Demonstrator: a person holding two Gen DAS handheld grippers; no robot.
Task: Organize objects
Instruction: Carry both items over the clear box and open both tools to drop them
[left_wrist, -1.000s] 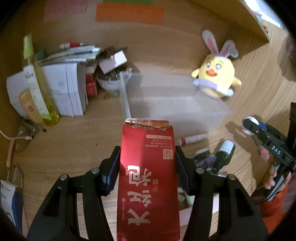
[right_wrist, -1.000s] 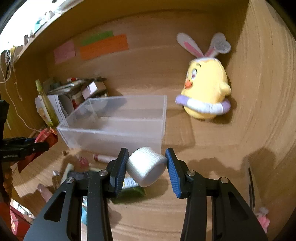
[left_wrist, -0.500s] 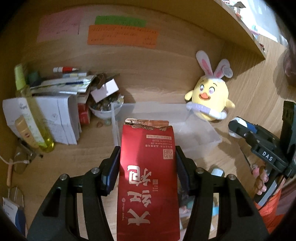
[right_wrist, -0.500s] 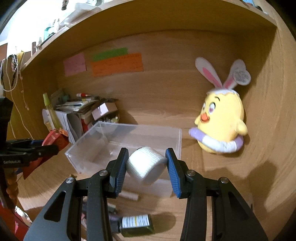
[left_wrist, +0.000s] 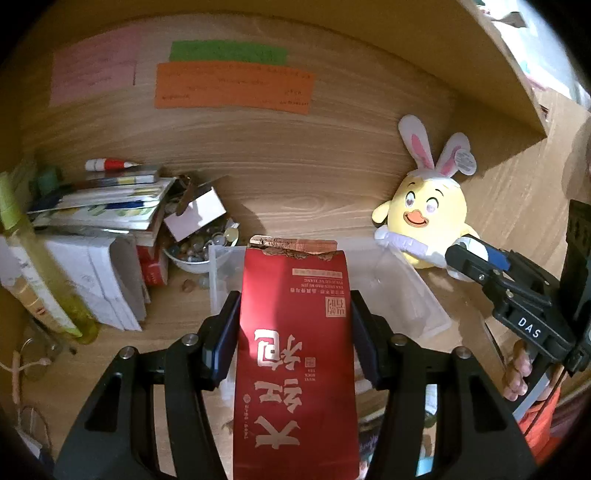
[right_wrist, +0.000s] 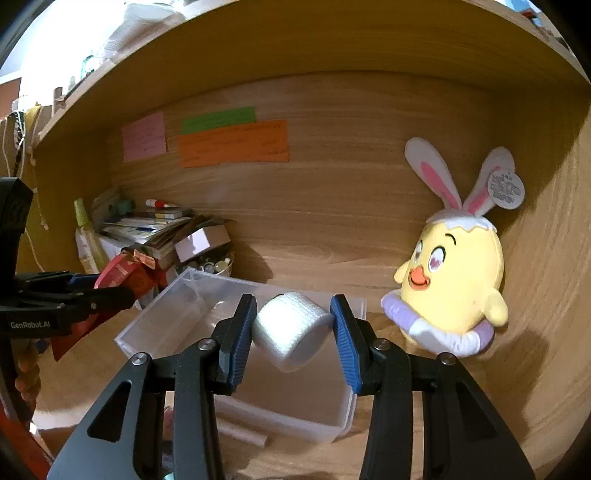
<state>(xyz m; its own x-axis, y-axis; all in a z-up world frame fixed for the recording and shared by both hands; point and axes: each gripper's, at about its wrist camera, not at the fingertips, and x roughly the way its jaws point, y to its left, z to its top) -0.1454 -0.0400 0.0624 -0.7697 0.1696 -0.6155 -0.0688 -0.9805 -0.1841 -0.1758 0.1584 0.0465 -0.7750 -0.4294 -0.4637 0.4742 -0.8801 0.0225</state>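
My left tongs (left_wrist: 293, 325) are clamped on the red pouch (left_wrist: 295, 354), which stands upright between the pads with its torn top edge in front of the clear box (left_wrist: 417, 295). My right tongs (right_wrist: 293, 328) are clamped on the white roll (right_wrist: 290, 330), held above the open box (right_wrist: 147, 325) on the bench (right_wrist: 303, 454). Both things are in the air, near the box but not in it.

I see some risks. The roll is round and sits tilted between the pads, so it may slip out. The pouch is tall and may catch the box wall or lie across it. Both tongs come to one box, so they may collide. The plush chick (right_wrist: 454, 280) stands just beside the box and could be knocked.
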